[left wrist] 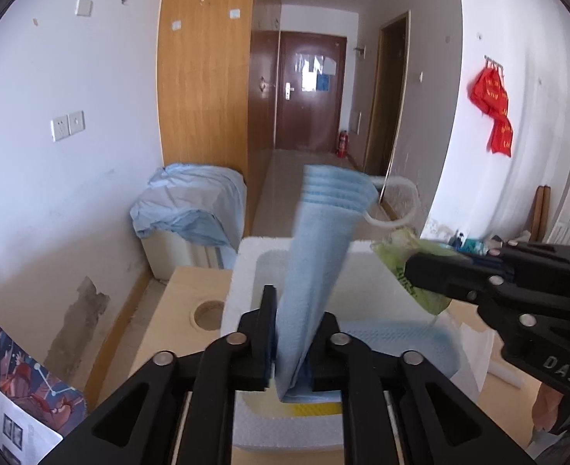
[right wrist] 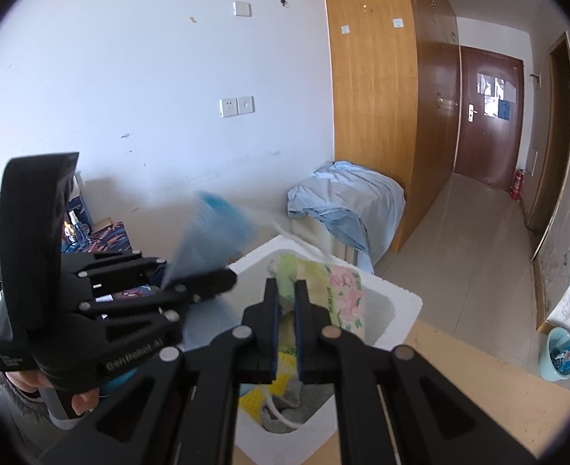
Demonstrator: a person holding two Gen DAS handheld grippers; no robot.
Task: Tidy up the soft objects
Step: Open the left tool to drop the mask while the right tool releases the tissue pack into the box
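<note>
My left gripper (left wrist: 293, 343) is shut on a light blue cloth with a ribbed cuff and a white loop (left wrist: 320, 240), held upright over the white foam box (left wrist: 242, 271). In the right wrist view the cloth (right wrist: 215, 232) is blurred, above the left gripper (right wrist: 192, 283). My right gripper (right wrist: 287, 298) is shut on a green floral pouch (right wrist: 335, 290) over the same box (right wrist: 401, 302). In the left wrist view the right gripper (left wrist: 413, 275) comes in from the right with the green pouch (left wrist: 409, 271). Blue and yellow soft items lie inside the box.
The box stands on a light wooden table (left wrist: 184, 310) with a round hole (left wrist: 207, 312). A cabinet draped in blue sheet (left wrist: 192, 209) stands behind, next to a wooden wardrobe (left wrist: 207, 77). A patterned item (left wrist: 17, 379) lies at the left. A blue bin (right wrist: 564, 352) stands on the floor.
</note>
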